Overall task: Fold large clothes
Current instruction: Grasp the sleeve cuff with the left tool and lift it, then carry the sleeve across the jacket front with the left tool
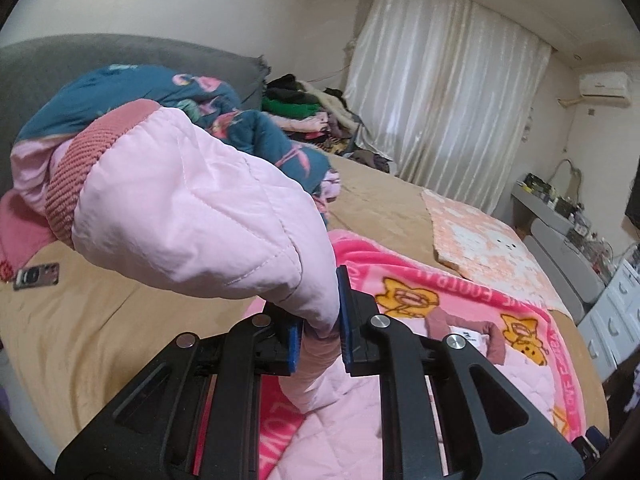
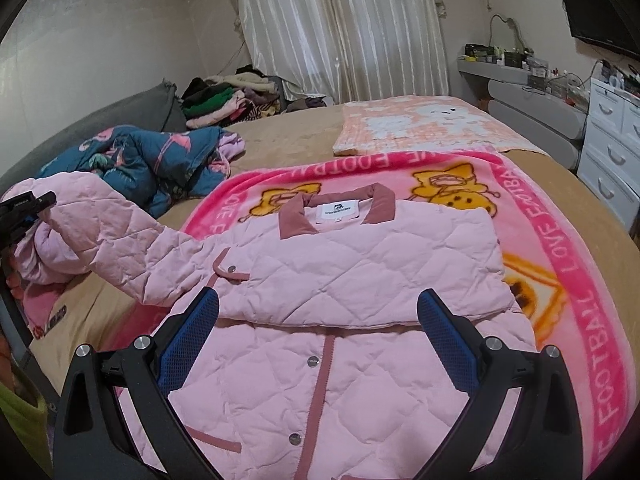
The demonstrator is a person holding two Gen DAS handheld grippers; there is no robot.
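Observation:
A pink quilted jacket (image 2: 352,276) with a dusty-rose collar lies front up on a pink cartoon blanket (image 2: 568,248) on the bed. One side is folded over the chest. My left gripper (image 1: 320,328) is shut on the jacket's left sleeve (image 1: 192,208) and holds it raised above the bed, the ribbed cuff pointing away. The same sleeve (image 2: 120,232) stretches out to the left in the right wrist view, with the left gripper (image 2: 24,208) at its end. My right gripper (image 2: 318,320) is open and empty, hovering over the jacket's middle.
A teal flamingo-print garment (image 2: 152,160) is crumpled near the grey headboard (image 1: 120,56). A pile of clothes (image 2: 228,100) sits at the far corner. A peach patterned blanket (image 2: 420,124) lies folded beyond. A phone (image 1: 36,276) lies on the tan bedspread. White drawers (image 2: 612,152) stand at right.

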